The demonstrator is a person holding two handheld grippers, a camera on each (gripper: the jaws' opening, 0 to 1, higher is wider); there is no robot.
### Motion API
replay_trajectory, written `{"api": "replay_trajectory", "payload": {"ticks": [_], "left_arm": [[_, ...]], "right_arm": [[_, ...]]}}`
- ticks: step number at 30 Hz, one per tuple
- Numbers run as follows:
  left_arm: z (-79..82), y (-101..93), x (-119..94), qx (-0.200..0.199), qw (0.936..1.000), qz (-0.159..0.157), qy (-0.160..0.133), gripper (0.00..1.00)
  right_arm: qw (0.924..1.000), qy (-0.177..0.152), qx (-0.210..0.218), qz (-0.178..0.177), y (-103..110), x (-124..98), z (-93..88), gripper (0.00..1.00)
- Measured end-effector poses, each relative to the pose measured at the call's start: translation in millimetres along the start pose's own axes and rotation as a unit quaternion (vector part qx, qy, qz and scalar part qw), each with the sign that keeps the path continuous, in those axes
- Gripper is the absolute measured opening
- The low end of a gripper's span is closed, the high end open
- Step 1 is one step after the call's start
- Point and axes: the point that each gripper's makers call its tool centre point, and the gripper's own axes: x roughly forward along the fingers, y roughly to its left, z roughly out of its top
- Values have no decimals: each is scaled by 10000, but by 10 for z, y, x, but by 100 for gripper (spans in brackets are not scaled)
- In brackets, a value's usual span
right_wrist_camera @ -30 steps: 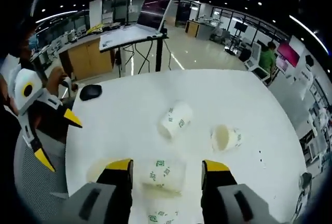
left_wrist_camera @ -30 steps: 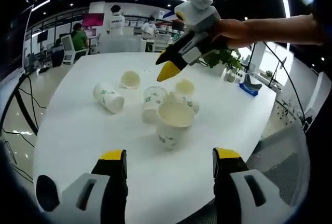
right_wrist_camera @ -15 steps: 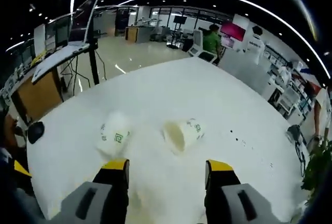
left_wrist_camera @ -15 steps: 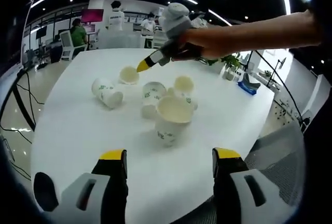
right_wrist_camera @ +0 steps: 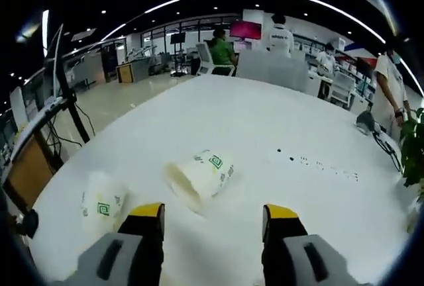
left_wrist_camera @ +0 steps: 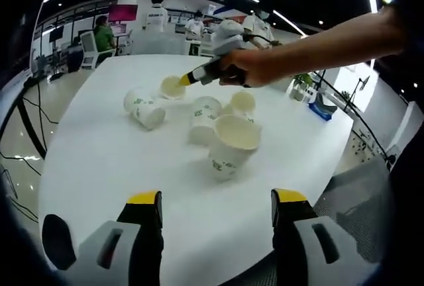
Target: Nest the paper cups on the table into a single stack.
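Several white paper cups with green print lie on the white table (left_wrist_camera: 93, 167). In the left gripper view, one cup (left_wrist_camera: 232, 147) stands upright nearest me, another (left_wrist_camera: 204, 119) and a third (left_wrist_camera: 242, 102) crowd behind it, one (left_wrist_camera: 144, 108) lies to the left, and a far cup (left_wrist_camera: 172, 87) lies on its side. My left gripper (left_wrist_camera: 217, 200) hangs open over the near table edge, short of the upright cup. A hand holds my right gripper (left_wrist_camera: 189, 78) close to the far cup. In the right gripper view, that gripper (right_wrist_camera: 212, 212) is open, with a lying cup (right_wrist_camera: 199, 177) just ahead of its jaws and another cup (right_wrist_camera: 103, 196) to the left.
The person's arm (left_wrist_camera: 331, 41) reaches across above the cup cluster. A grey mesh chair (left_wrist_camera: 361, 226) stands at the table's near right edge. Potted plants (right_wrist_camera: 414, 143) sit at the table's side. People and desks fill the room behind. Bare table top (right_wrist_camera: 278, 120) stretches beyond the cups.
My right gripper has travelled away across the table from above the cluster to the far lying cup, and its view has swung round. My left gripper has stayed open and edged slightly closer.
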Motion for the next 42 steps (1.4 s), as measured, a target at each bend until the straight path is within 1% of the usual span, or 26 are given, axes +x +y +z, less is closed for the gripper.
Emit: {"api": "replay_trajectory", "payload": {"ticks": [4, 8, 10, 15, 16, 19, 20, 21, 25, 27, 28, 29, 30, 32, 33, 34, 35, 38, 42], "left_arm": [[-54, 39, -8, -40, 10000, 14, 87, 66], [-63, 77, -19, -84, 9999, 53, 127, 66], [-61, 102, -19, -109, 9998, 80, 134, 66], [-64, 141, -11, -155, 9997, 122, 155, 66], [-68, 147, -9, -160, 9997, 126, 162, 66], [-100, 164, -3, -149, 9996, 135, 212, 65], [-124, 172, -2, -143, 9995, 138, 246, 65], [-128, 175, -2, -143, 9995, 141, 249, 65], [-181, 205, -20, -173, 9992, 176, 314, 65], [-196, 230, -29, -207, 9990, 212, 327, 65], [-200, 240, -33, -222, 9989, 230, 330, 65], [-203, 251, -37, -241, 9988, 249, 332, 65], [-206, 256, -40, -248, 9988, 260, 334, 65], [-209, 264, -43, -254, 9987, 282, 344, 65], [-208, 267, -44, -254, 9987, 290, 345, 65], [-213, 273, -40, -259, 9986, 296, 348, 65], [-214, 273, -38, -265, 9986, 296, 348, 65], [-217, 254, -17, -232, 9987, 272, 366, 65], [-189, 210, 14, -173, 9989, 228, 358, 65]], "right_arm": [[10000, -24, 63, 28, 35, 80, -16, 60], [9994, -69, 343, -26, 14, 168, -34, 60], [9991, -120, 415, -45, 8, 206, -19, 60], [9991, -144, 399, -78, 5, 320, 19, 59], [9991, -128, 378, -114, -1, 339, 21, 57], [9986, -220, 399, -264, -60, 387, 90, 44], [9980, -311, 425, -337, -82, 417, 144, 44], [9979, -347, 456, -311, -51, 411, 178, 44], [9978, -343, 430, -360, -82, 540, 194, 43], [9975, -325, 452, -426, -142, 616, 180, 40], [9972, -335, 487, -459, -166, 630, 179, 37], [9969, -348, 508, -498, -193, 637, 177, 31], [9962, -366, 489, -616, -246, 632, 183, 19], [9947, -430, 518, -772, -317, 568, 216, 0], [9945, -449, 506, -804, -346, 538, 234, 0], [9937, -465, 588, -834, -378, 534, 250, 0], [9939, -452, 649, -771, -367, 520, 255, 0], [9951, -408, 462, -778, -401, 455, 267, 0], [9958, -407, 438, -692, -452, 366, 311, 0]]}}
